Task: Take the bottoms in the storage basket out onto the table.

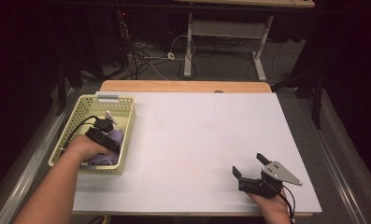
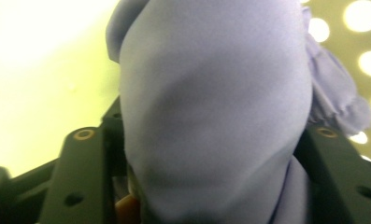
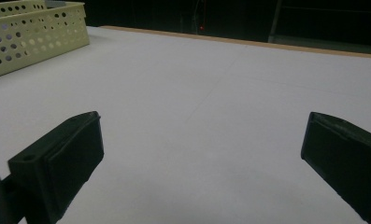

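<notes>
Although bunched into a loose heap, the lavender cloth (image 2: 211, 116) reads plainly as a soft, light, limp item: thin woven fabric with a gathered or frilled hem showing just beyond the right-hand jaw in the left gripper view. Location: inside the pale yellow perforated basket (image 1: 127, 122), at the near left part of the counter (image 1: 197, 140), with a rounded fold of it lying directly between the jaws of the left gripper (image 1: 103, 133). Jaw state, left: partly closed, a black jaw against each flank of the fold, which fills the gap between them; judged to be gripping the cloth. Jaw state, right gripper (image 1: 249, 164): spread wide, nothing between them, resting low over bare counter well apart from the basket. Handling, as a judgement: no stiffness to rely on, so it will drape and trail when lifted; not fragile, not heavy; the smooth weave may slip if only a thin edge is pinched. Best hold: a thick gathered fold, deep between the jaws rather than at their tips, away from the frilled hem. Risk: trailing fabric catching on the basket rim.
</notes>
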